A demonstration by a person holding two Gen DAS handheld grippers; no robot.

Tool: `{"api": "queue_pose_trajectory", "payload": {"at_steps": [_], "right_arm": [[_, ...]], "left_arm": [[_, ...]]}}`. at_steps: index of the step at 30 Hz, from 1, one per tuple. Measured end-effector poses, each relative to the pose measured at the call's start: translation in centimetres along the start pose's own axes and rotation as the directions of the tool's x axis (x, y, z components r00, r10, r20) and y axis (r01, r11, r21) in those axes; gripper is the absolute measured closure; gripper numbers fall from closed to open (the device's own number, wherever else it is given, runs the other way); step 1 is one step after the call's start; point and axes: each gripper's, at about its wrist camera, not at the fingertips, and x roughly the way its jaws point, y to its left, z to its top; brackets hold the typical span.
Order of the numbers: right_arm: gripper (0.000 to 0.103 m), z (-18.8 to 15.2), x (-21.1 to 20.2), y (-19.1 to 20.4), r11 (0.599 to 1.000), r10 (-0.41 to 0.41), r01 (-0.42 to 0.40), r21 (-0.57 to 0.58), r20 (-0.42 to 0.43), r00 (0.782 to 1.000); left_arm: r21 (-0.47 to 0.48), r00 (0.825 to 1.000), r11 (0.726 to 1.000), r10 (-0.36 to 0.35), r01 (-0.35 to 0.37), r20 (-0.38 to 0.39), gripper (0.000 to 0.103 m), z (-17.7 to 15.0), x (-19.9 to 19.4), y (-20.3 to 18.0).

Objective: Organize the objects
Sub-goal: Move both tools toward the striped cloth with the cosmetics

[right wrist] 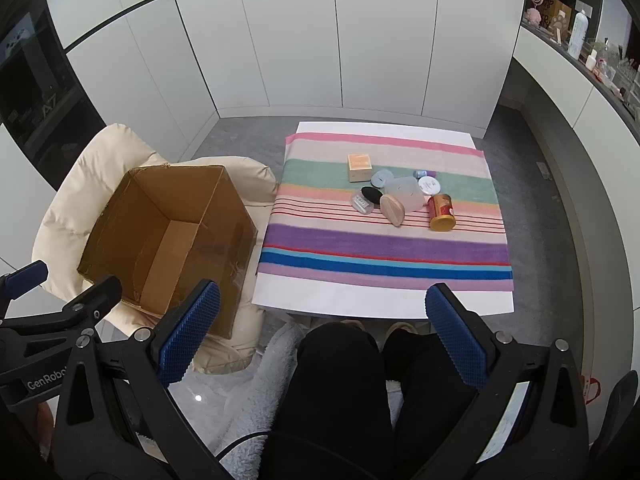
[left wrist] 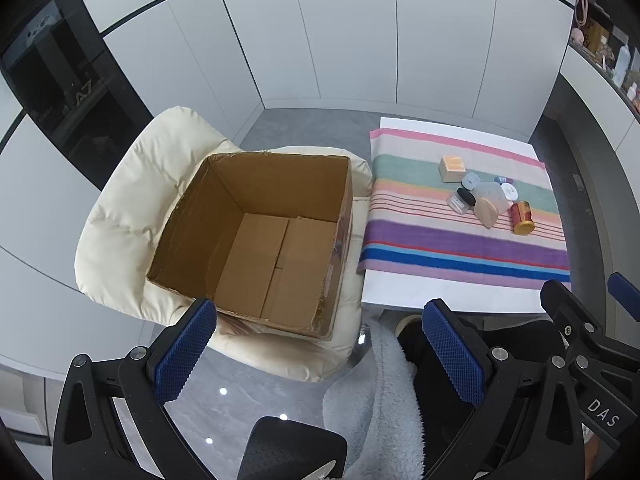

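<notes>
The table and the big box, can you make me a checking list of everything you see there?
Surface: white table covered by a striped cloth.
Job's things: small items clustered mid-cloth: orange box, red can on its side, black oval case, beige oval case, white round lid. Cardboard box open, empty, on a cream chair.
Clutter: nothing seen.
Grippers: left gripper open, empty; right gripper open, empty.
Cables: nothing seen.
Surroundings: white cabinets, grey floor, filled shelf on the right.

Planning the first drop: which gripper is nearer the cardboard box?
Left. The left gripper hovers at the cardboard box's near edge; the right gripper sits farther right, before the table.
</notes>
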Motion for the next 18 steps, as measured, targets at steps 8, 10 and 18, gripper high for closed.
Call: {"api": "queue_pose_trajectory", "payload": {"at_steps": [8, 10, 18], "right_arm": [[0.0, -0.04, 0.03, -0.04, 1.0, 0.004, -0.004, 0.0, -0.006, 1.0], [0.0, 0.0, 0.02, -0.03, 1.0, 0.004, -0.004, 0.0, -0.006, 1.0], [0.0, 0.02, 0.07, -0.05, 1.0, 0.008, -0.008, 0.0, -0.008, 1.0]], "left_arm": [[-0.007, 1.0, 1.0, -0.017, 0.017, -0.001, 0.0, 0.02, 0.0, -0.01], [-0.009, 1.0, 1.0, -0.021, 0.021, -0.003, 0.0, 0.03, 0.04, 0.0], [-0.004, 1.0, 1.0, -0.018, 0.018, -0.001, 0.0, 0.04, 0.07, -0.06]]}}
